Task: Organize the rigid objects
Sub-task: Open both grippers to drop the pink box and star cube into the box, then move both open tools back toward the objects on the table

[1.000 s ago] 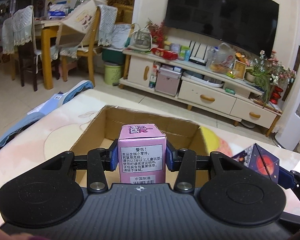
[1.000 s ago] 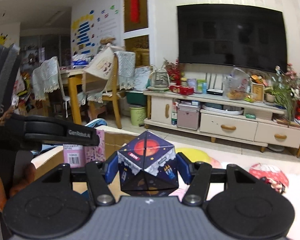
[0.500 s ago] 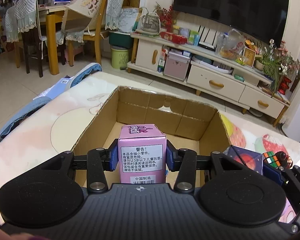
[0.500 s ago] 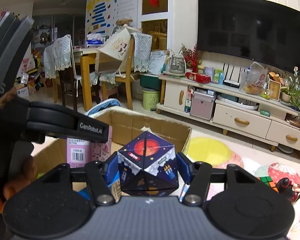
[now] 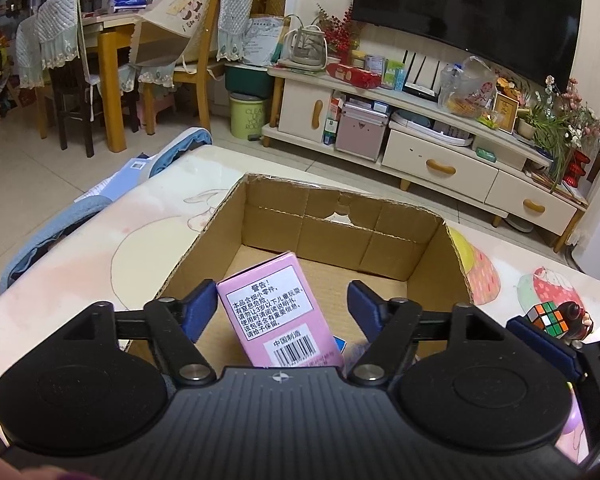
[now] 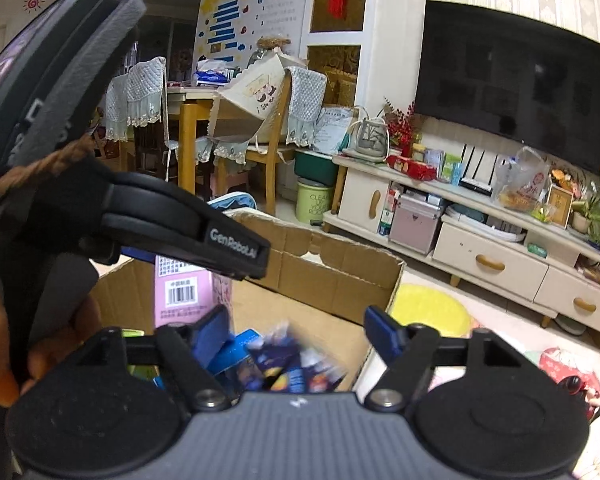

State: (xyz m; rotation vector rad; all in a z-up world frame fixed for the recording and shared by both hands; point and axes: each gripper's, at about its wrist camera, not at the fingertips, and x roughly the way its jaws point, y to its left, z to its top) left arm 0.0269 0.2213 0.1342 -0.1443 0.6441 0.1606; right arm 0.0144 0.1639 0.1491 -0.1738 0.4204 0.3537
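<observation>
My left gripper (image 5: 280, 308) hangs over the open cardboard box (image 5: 340, 236), its jaws opening. Between them a pink carton (image 5: 276, 312) with a white label and barcode leans tilted, its upper left corner close to the left pad; neither pad presses it. My right gripper (image 6: 298, 328) is over the same cardboard box (image 6: 332, 276), jaws opening too. Below and between them a dark blue cube with a space print (image 6: 296, 368) shows blurred, free of the pads. The pink carton (image 6: 184, 292) stands left of it, under the left gripper's black arm (image 6: 180, 232).
A Rubik's cube (image 5: 546, 319) and a small dark figure lie on the patterned tabletop (image 5: 100, 264) right of the box. Blue and green items (image 6: 236, 352) lie on the box floor. A hand (image 6: 4, 352) holds the left tool. Beyond the table stand a TV cabinet and dining chairs.
Both grippers have opened. The pink carton, held upright before, now tilts loose between the left jaws. The space cube has left the right jaws and dropped toward the box floor.
</observation>
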